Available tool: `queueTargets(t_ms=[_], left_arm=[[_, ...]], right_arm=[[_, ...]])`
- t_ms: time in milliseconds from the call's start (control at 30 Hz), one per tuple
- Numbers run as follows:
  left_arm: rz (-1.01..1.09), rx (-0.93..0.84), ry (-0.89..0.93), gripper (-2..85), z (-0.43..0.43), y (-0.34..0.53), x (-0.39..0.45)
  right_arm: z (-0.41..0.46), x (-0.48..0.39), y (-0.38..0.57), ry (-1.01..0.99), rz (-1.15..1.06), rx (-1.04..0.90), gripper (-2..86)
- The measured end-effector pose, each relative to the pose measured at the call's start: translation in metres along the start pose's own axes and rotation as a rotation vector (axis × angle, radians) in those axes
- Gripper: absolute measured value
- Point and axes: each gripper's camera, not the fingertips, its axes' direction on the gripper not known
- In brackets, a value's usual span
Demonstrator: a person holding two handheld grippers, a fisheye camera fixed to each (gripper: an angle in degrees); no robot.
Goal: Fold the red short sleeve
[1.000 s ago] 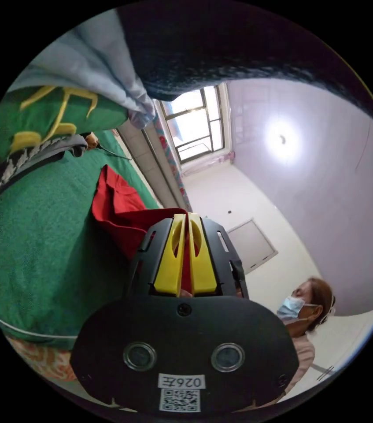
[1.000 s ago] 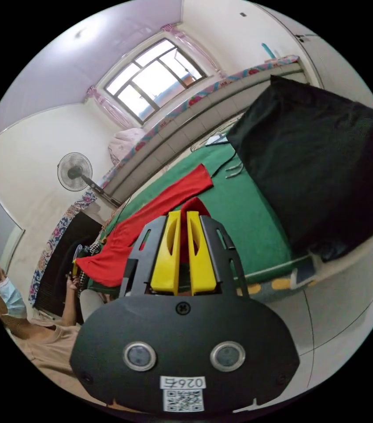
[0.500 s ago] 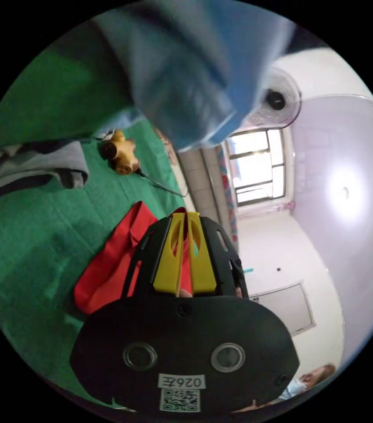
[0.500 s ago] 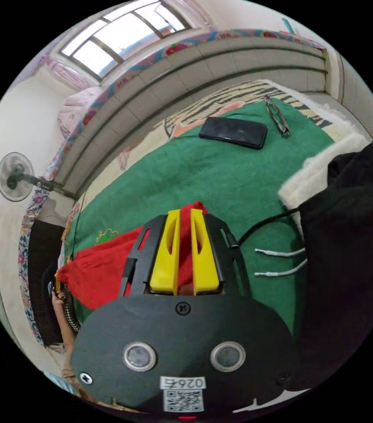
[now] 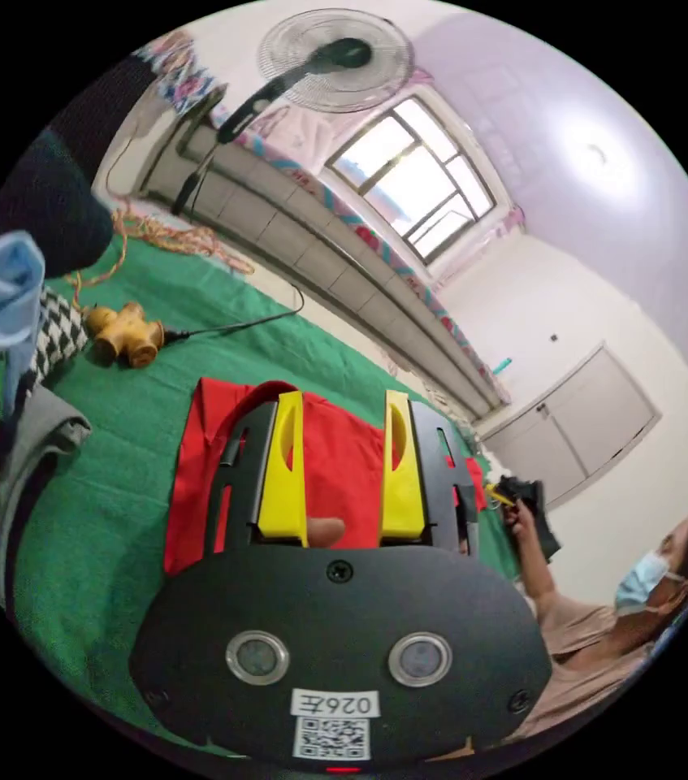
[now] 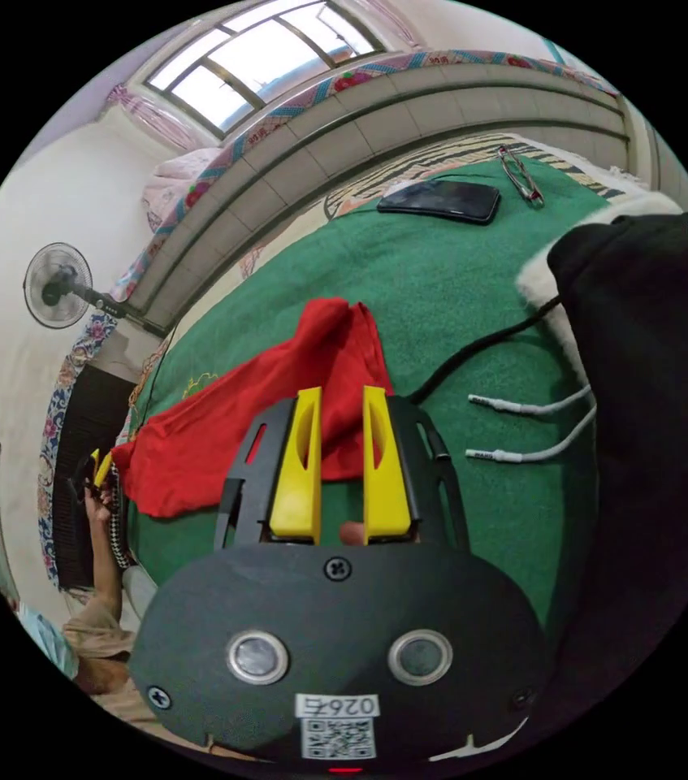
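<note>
The red short sleeve shirt (image 5: 335, 467) lies on the green blanket (image 5: 108, 496), roughly folded, straight under my left gripper (image 5: 344, 400). Its yellow jaws stand wide open with nothing between them. In the right gripper view the same shirt (image 6: 214, 431) stretches across the blanket (image 6: 441, 292), bunched up at its near end. My right gripper (image 6: 341, 396) hovers over that bunched end, open, jaws apart and free of the cloth. A hand holds the right gripper (image 5: 516, 494) beyond the shirt's far edge, and the left gripper (image 6: 93, 474) shows small at the shirt's other end.
A pile of clothes (image 5: 19, 382) and a yellow plug adaptor (image 5: 124, 335) lie beside the shirt. A black garment (image 6: 652, 390), white cable ends (image 6: 522, 406), a phone (image 6: 441, 200) and glasses (image 6: 522, 180) sit on the blanket. A fan (image 5: 335, 53) stands by the window wall.
Both grippers were shut on the red shirt and lifting it; now both are open and the shirt rests on the blanket. Both cameras have swung round.
</note>
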Motion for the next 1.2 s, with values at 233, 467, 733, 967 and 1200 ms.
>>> queueTargets(t_ms=[233,467,733,967,1200], left_arm=[[0.233,-0.172,-0.220,11.8,0.090,-0.001,0.054],[0.198,-0.246,-0.224,11.2,0.141,0.010,0.046],[0.347,-0.316,-0.374,14.9,0.176,0.019,0.064],[0.465,-0.531,-0.571,3.1,0.246,0.023,0.068],[0.474,-0.387,-0.468,0.2,0.229,0.010,0.072]], right_arm=[[0.019,-0.046,-0.012,0.189,-0.109,-0.053,-0.8],[0.015,-0.046,0.005,0.380,-0.030,-0.063,-0.5],[0.069,-0.117,-0.046,0.332,-0.156,0.065,8.8],[0.137,-0.150,-0.085,0.284,-0.132,-0.072,-0.6],[0.108,-0.173,-0.071,0.154,-0.108,0.138,-1.2]])
